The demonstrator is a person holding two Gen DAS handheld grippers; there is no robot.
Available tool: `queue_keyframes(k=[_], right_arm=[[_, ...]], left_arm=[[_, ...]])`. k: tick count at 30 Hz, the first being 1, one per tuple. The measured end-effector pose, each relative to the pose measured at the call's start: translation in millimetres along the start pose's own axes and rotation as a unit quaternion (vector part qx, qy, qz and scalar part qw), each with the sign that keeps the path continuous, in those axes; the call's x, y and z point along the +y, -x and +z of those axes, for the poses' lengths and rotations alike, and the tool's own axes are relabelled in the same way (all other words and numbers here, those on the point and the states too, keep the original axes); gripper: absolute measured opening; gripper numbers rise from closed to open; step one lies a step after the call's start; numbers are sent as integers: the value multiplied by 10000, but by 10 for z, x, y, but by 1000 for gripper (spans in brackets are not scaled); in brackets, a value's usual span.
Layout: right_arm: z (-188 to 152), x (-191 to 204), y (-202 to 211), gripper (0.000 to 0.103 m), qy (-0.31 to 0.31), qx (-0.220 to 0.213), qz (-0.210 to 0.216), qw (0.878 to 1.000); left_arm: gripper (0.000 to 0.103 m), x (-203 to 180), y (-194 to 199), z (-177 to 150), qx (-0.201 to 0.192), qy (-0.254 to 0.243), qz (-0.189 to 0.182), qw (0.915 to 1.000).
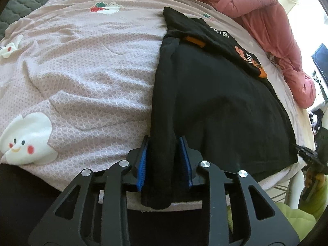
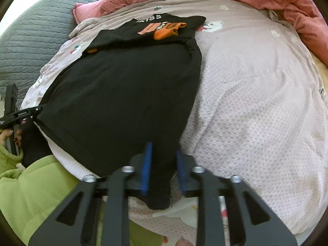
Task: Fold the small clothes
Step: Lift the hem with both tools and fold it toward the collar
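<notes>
A black garment with orange print lies spread on the pink patterned bedspread. Its far part is folded over, showing white letters and an orange patch. My left gripper is shut on the garment's near left corner, the cloth bunched between the blue pads. My right gripper is shut on the near right corner of the garment, cloth hanging between its blue pads. The left gripper also shows at the left edge of the right wrist view.
A pink duvet is heaped along the far side of the bed. A grey quilted cover lies at the left. The person's green sleeve is near the bed's front edge. White cartoon figures are printed on the bedspread.
</notes>
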State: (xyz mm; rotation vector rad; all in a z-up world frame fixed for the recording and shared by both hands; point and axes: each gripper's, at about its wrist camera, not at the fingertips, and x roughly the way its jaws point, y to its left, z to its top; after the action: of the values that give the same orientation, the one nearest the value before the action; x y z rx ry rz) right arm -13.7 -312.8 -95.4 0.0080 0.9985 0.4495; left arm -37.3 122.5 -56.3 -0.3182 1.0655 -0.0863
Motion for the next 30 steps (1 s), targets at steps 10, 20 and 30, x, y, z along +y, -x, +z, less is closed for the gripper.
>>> queue_keyframes(k=[10,20,30], right_arm=[[197,-130,446,8,-135,-854,419,9954],[304,-178,382,8,-238,-1132,458,9922],[500,-226,352,8,-282,-1464,649,9867]], left_arm=[[3,32,184,-21,-232,107,-96,9996],[10,7,29,-33,43,107,-142,9998],[3,-51,239,122,-384,153,-59,9991]])
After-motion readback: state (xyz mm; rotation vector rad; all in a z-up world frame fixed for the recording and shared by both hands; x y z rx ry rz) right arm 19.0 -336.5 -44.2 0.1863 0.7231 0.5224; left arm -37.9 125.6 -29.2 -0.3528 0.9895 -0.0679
